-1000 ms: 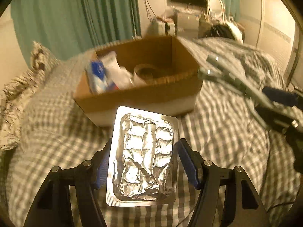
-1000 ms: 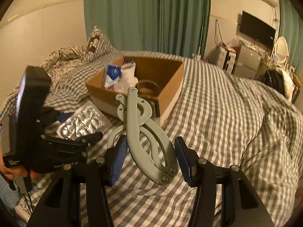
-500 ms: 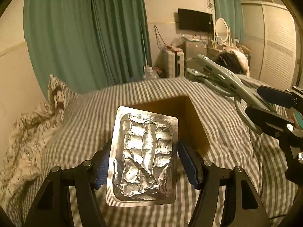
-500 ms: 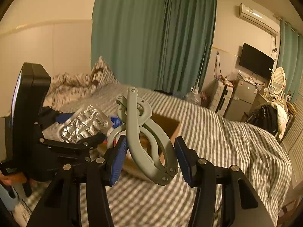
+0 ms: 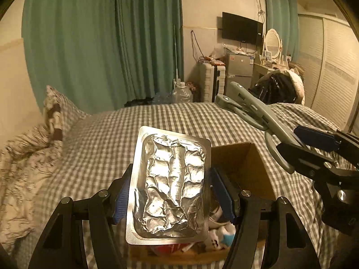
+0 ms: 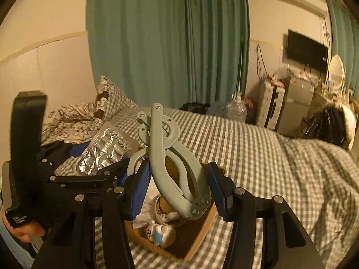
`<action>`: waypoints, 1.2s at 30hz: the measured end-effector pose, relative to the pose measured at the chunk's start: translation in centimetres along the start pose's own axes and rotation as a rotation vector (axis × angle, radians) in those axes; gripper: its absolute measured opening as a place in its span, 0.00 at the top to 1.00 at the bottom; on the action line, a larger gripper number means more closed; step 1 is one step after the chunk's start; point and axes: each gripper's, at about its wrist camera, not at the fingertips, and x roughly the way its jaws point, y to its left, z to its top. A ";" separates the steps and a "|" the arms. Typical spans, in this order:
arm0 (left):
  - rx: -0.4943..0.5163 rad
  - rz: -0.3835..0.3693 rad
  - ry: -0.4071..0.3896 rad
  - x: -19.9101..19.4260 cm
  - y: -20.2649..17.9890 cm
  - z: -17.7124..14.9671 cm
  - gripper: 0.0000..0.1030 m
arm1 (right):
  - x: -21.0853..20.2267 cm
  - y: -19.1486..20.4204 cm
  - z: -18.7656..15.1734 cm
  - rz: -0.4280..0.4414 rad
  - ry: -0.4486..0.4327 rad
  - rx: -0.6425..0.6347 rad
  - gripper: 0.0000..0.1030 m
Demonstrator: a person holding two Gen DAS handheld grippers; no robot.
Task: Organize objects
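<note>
Foil blister pack (image 5: 170, 186), silver and crumpled, standing upright at lower centre of the left wrist view, clamped by its two long edges between the blue pads (image 5: 122, 198) of the left gripper (image 5: 171, 192); jaws closed just to the width of the pack. In the right wrist view the same pack appears at centre left, tilted, above the bedspread.

Folding hanger (image 6: 172, 168), pale grey-green plastic with riveted arms and looped handles, centre of the right wrist view, leaning up and to the left. The right gripper (image 6: 179, 189) has its blue pads (image 6: 140, 190) either side of the handles; the left pad touches the hanger, contact at the right pad cannot be told for certain, jaws part-way closed around it. The hanger also shows at right of the left wrist view, projecting toward upper centre from the right gripper there.

Cardboard box (image 6: 197, 244), open-topped, lower centre of the right wrist view, directly beneath both held items. Contents: a roll of tape (image 6: 163, 210), a small white and blue object (image 6: 160, 234), other items partly hidden.

Checked bedspread (image 6: 269, 163), grey and white, under the box and across the right half. Patterned pillow (image 5: 53, 112) at left. Green curtains (image 5: 101, 40) across the upper frame; wall television (image 5: 242, 30) at upper right.
</note>
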 end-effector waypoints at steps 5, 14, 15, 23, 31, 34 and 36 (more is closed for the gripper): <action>0.021 -0.009 0.027 3.7 0.0 -1.5 0.34 | 4.3 -1.0 -1.7 0.014 0.061 0.030 0.51; 0.089 -0.014 0.041 5.6 -1.2 -2.8 0.13 | 7.3 -2.4 -4.2 0.023 0.092 0.083 0.46; 0.091 -0.005 0.033 5.3 -1.3 -2.8 0.08 | 6.9 -2.5 -4.1 0.018 0.076 0.085 0.43; 0.040 0.041 -0.036 -0.1 -1.2 -0.4 0.00 | 1.2 -2.2 -1.6 -0.037 -0.031 0.109 0.18; 0.028 0.067 -0.180 -9.6 -1.4 2.8 0.00 | -8.4 -1.1 1.8 -0.087 -0.184 0.112 0.06; 0.007 0.072 -0.232 -13.1 -1.5 3.2 0.00 | -12.4 -0.6 2.6 -0.111 -0.254 0.106 0.00; 0.006 0.083 -0.269 -15.4 -1.7 3.0 0.00 | -14.8 -0.3 2.8 -0.132 -0.291 0.100 0.00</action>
